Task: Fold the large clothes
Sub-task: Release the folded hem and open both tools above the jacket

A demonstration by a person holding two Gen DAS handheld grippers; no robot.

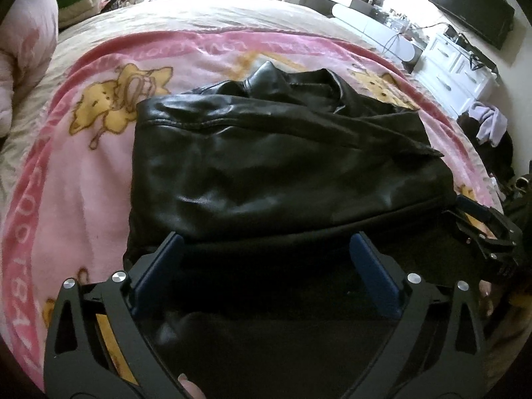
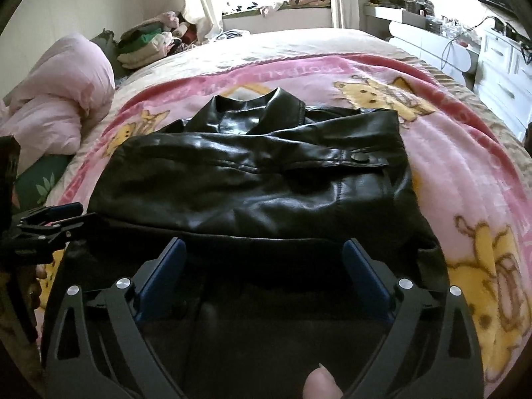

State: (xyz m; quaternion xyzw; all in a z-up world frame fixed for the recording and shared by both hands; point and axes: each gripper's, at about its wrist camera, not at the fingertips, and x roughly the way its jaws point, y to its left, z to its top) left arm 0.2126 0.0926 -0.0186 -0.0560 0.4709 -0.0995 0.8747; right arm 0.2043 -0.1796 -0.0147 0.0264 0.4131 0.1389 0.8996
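Note:
A black leather jacket point(image 1: 266, 163) lies on a pink cartoon blanket point(image 1: 83, 173) on the bed, sleeves folded across its body, collar at the far end. It also shows in the right wrist view point(image 2: 252, 183). My left gripper point(image 1: 266, 242) is open, its blue pads either side of the jacket's near hem, holding nothing. My right gripper point(image 2: 264, 247) is open at the same hem further right, empty. The right gripper also shows at the right edge of the left wrist view point(image 1: 465, 209). The left gripper also shows at the left edge of the right wrist view point(image 2: 74, 211).
The pink blanket point(image 2: 465, 166) covers a beige bed. A pink duvet point(image 2: 56, 106) is bunched at the left. Folded clothes point(image 2: 146, 46) are stacked at the far left corner. White drawers point(image 1: 455, 69) and a dark screen point(image 1: 472, 10) stand at the right.

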